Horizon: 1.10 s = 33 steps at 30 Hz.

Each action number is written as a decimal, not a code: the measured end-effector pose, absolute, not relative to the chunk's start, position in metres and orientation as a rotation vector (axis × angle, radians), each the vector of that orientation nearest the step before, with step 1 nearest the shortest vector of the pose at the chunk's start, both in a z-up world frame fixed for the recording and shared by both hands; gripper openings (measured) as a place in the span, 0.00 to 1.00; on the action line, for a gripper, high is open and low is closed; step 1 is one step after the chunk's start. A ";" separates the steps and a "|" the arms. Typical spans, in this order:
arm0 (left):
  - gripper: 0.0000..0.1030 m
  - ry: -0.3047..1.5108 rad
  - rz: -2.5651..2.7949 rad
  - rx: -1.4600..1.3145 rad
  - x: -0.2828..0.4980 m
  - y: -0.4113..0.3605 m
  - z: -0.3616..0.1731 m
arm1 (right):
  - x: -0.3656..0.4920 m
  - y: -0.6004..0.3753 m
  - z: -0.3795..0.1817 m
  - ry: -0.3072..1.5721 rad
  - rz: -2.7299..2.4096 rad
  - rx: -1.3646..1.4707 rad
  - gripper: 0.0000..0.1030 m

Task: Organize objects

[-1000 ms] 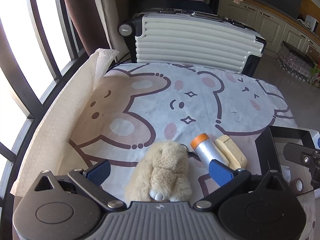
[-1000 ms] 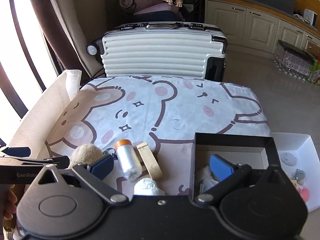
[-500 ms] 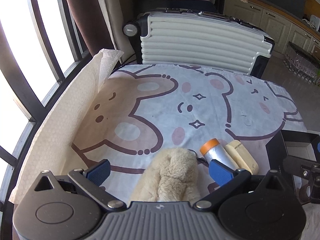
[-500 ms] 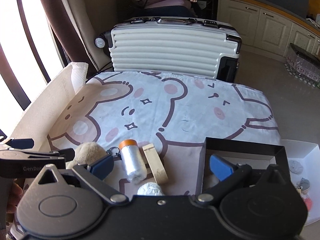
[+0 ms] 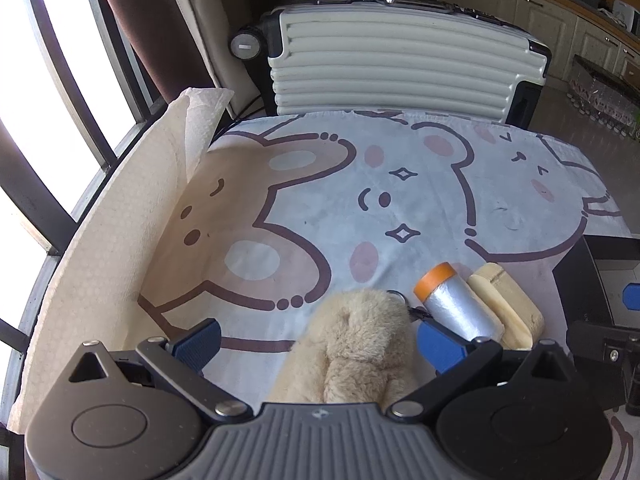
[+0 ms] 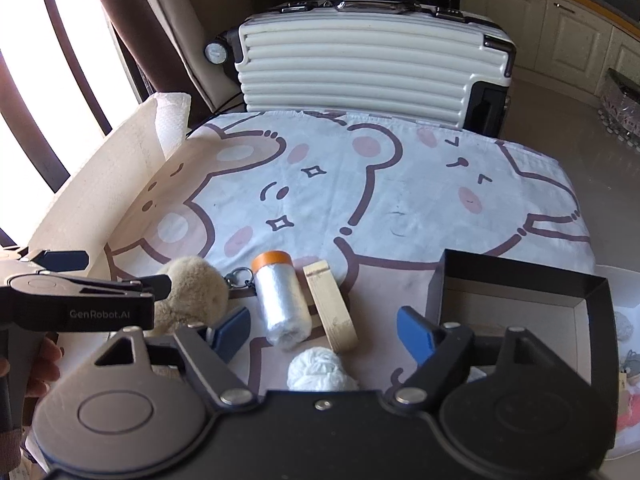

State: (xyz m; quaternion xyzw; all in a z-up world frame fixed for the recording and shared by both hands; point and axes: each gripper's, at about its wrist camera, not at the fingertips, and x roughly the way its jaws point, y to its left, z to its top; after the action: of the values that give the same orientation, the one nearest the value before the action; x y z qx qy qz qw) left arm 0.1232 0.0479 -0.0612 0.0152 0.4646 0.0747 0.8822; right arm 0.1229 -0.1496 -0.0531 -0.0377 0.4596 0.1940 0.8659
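Plush toy and small clutter crowd the claws

Beige furry plush toy [image 5: 352, 344] lies at the near edge of the bear-print cloth-covered counter [image 5: 400, 184], between the wide-open left claw [image 5: 318, 338] pads. The silver roll with an orange cap [image 6: 280, 300] and wooden block [image 6: 330, 306] sit close by; closing could snag either. The right claw [image 6: 324, 330], jaws just narrowing but open and empty, hovers over a white ball [image 6: 320, 370].

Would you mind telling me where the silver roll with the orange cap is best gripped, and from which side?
Grip the silver roll across its round middle, coming from above. It lies flat on the cloth, cap pointing away, with the wooden block close on its right, so one finger probably has to slip into that narrow gap.
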 end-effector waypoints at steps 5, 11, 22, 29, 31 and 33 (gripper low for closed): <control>1.00 0.961 0.117 0.018 0.123 0.049 -0.061 | 0.126 -0.144 -0.066 1.051 0.436 -0.069 0.72; 1.00 0.970 0.111 -0.008 0.122 0.053 -0.063 | 0.128 -0.133 -0.090 1.134 0.411 -0.126 0.64; 1.00 1.041 0.101 0.022 0.126 0.048 -0.086 | 0.126 -0.108 -0.117 1.157 0.431 -0.332 0.57; 1.00 1.041 0.053 0.041 0.130 0.037 -0.089 | 0.131 -0.101 -0.129 1.208 0.424 -0.359 0.57; 1.00 1.039 0.055 0.037 0.131 0.038 -0.090 | 0.133 -0.100 -0.130 1.210 0.422 -0.349 0.57; 1.00 1.038 0.064 0.017 0.132 0.043 -0.092 | 0.135 -0.102 -0.130 1.210 0.422 -0.321 0.57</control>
State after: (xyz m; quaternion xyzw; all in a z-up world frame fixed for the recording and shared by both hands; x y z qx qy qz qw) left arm 0.1324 0.0434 -0.0918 0.0081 0.4961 0.0307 0.8677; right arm 0.1348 -0.1016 -0.1300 -0.1489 0.5619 0.1960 0.7898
